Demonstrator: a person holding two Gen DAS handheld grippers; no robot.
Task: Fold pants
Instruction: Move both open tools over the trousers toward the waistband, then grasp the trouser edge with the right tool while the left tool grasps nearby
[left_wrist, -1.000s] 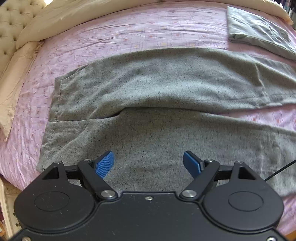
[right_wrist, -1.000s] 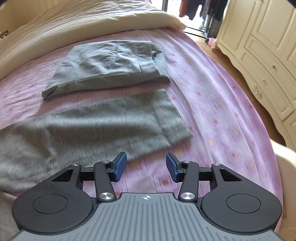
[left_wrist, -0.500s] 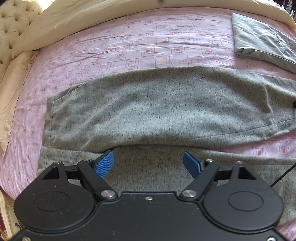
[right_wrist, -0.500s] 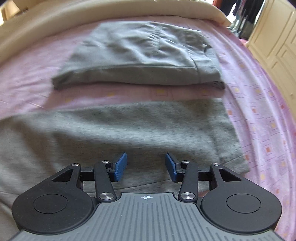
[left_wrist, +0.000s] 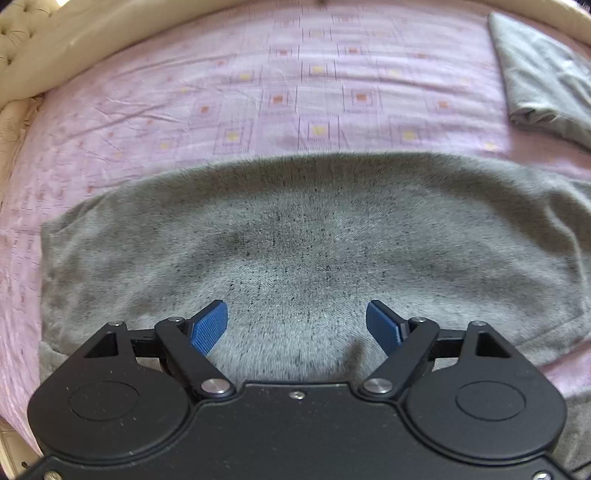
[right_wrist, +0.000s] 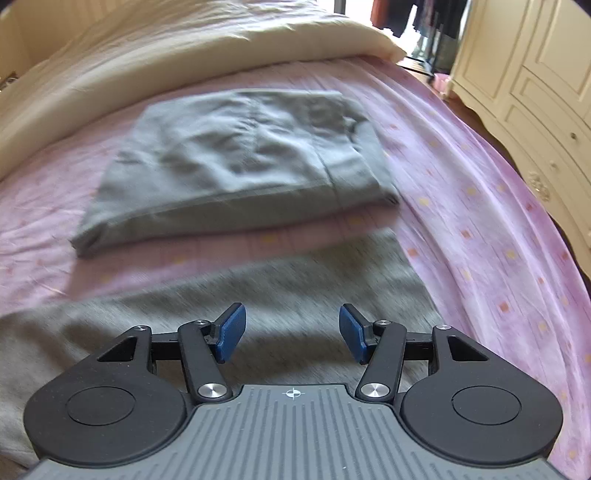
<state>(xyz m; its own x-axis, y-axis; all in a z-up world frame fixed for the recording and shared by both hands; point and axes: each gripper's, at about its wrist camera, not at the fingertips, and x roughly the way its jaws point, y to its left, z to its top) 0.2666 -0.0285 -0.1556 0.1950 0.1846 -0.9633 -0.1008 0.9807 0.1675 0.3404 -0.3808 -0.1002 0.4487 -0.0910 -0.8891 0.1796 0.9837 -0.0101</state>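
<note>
The grey speckled pants (left_wrist: 314, 240) lay spread flat across the pink patterned bedsheet (left_wrist: 295, 92). The left claw (left_wrist: 296, 326) hovered over them, spread wide and holding nothing. The right claw (right_wrist: 292, 332) was likewise wide over a leg end, near a folded grey garment (right_wrist: 240, 158).

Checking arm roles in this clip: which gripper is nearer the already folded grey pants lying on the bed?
Right. The right gripper faces the folded grey pants just beyond a strip of sheet; from the left gripper they lie far off in the upper right corner.
</note>
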